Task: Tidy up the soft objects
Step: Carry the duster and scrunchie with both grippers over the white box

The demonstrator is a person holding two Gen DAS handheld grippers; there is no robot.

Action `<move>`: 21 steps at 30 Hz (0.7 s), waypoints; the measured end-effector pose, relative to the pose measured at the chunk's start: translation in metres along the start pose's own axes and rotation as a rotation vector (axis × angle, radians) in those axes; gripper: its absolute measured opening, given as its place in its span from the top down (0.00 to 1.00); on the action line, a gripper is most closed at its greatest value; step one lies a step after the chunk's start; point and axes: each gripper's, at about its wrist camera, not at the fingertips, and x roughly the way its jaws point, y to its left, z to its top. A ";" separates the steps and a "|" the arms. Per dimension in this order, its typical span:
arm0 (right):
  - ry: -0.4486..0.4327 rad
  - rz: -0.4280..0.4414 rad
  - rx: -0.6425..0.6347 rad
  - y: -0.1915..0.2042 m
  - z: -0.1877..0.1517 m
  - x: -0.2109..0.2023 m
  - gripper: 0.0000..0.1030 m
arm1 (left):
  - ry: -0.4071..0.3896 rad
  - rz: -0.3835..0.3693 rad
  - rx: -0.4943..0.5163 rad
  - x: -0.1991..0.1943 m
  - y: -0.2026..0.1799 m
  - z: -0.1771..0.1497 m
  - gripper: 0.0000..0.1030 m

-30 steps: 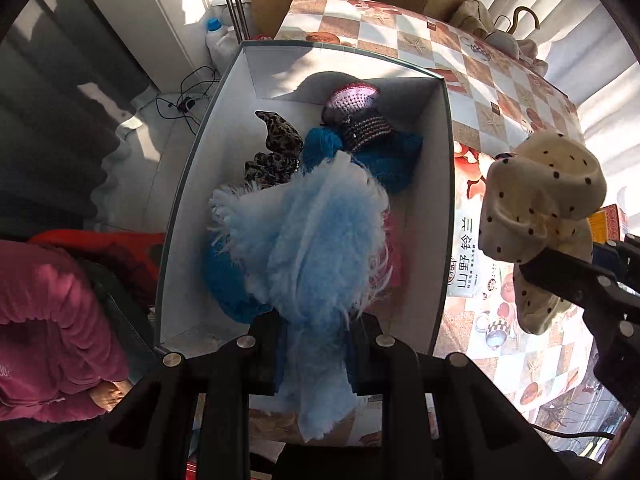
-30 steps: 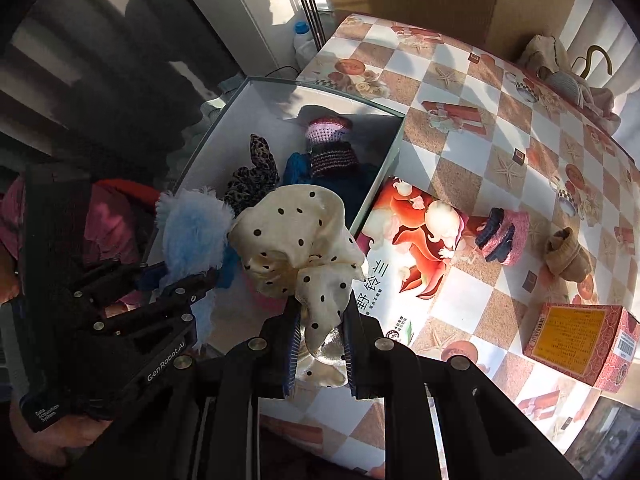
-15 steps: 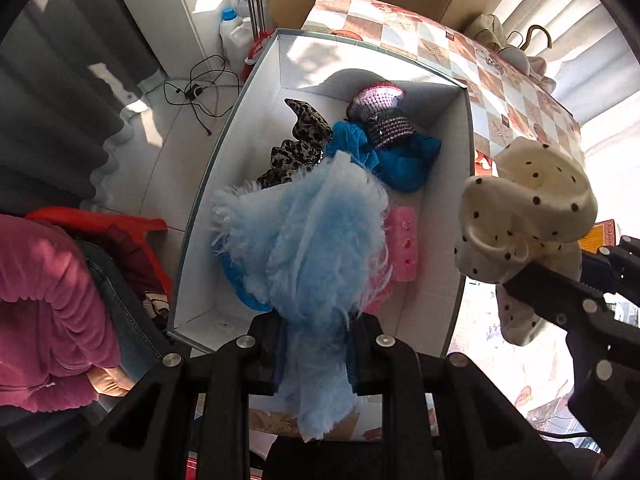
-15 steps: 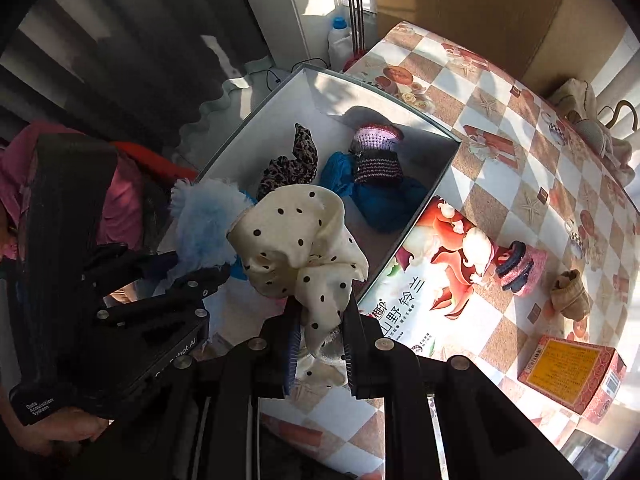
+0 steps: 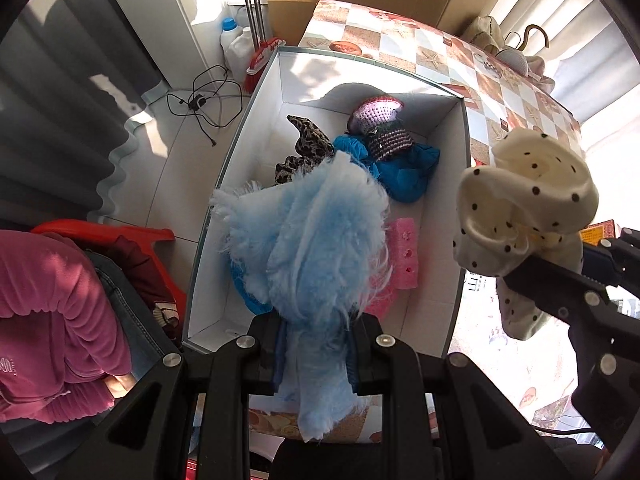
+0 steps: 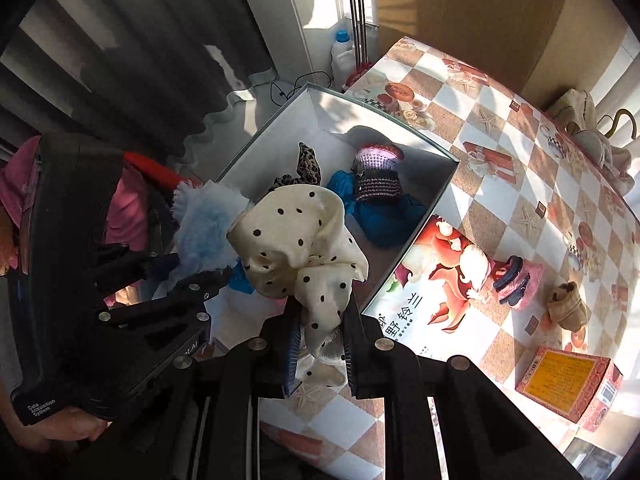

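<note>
The left gripper was clamped on a fluffy light-blue cloth, which hung over the near half of a white open box. The right gripper was clamped on a cream cloth with black dots, held just right of the blue one, above the box's right wall. Inside the box lay a leopard-print scrunchie by the left wall, a purple knitted piece resting on a teal cloth toward the far end, and a pink item near the right wall. The box stood at the left edge of a checkered tablecloth. Farther right on it lay a pink striped knitted item, a small tan item and a red and yellow carton.
</note>
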 end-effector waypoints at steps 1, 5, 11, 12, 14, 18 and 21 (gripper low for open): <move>0.000 -0.001 0.000 0.000 0.000 -0.001 0.81 | 0.004 0.001 -0.002 0.000 0.000 0.000 0.75; -0.021 0.001 0.010 -0.002 -0.001 -0.004 0.81 | -0.009 0.018 -0.005 -0.006 0.001 -0.001 0.75; -0.017 0.011 0.039 -0.006 -0.003 -0.001 0.81 | -0.015 0.017 -0.034 -0.007 0.006 -0.003 0.75; -0.018 0.012 0.037 -0.006 -0.003 -0.001 0.81 | -0.013 0.016 -0.037 -0.006 0.007 -0.003 0.75; -0.015 0.007 0.028 -0.005 -0.003 0.001 0.81 | -0.014 0.014 -0.044 -0.006 0.009 -0.002 0.75; -0.012 0.003 0.017 -0.003 0.000 0.002 0.81 | -0.020 0.013 -0.051 -0.006 0.012 0.001 0.75; -0.011 -0.004 0.018 -0.005 0.003 0.002 0.81 | -0.020 0.012 -0.050 -0.005 0.012 0.002 0.75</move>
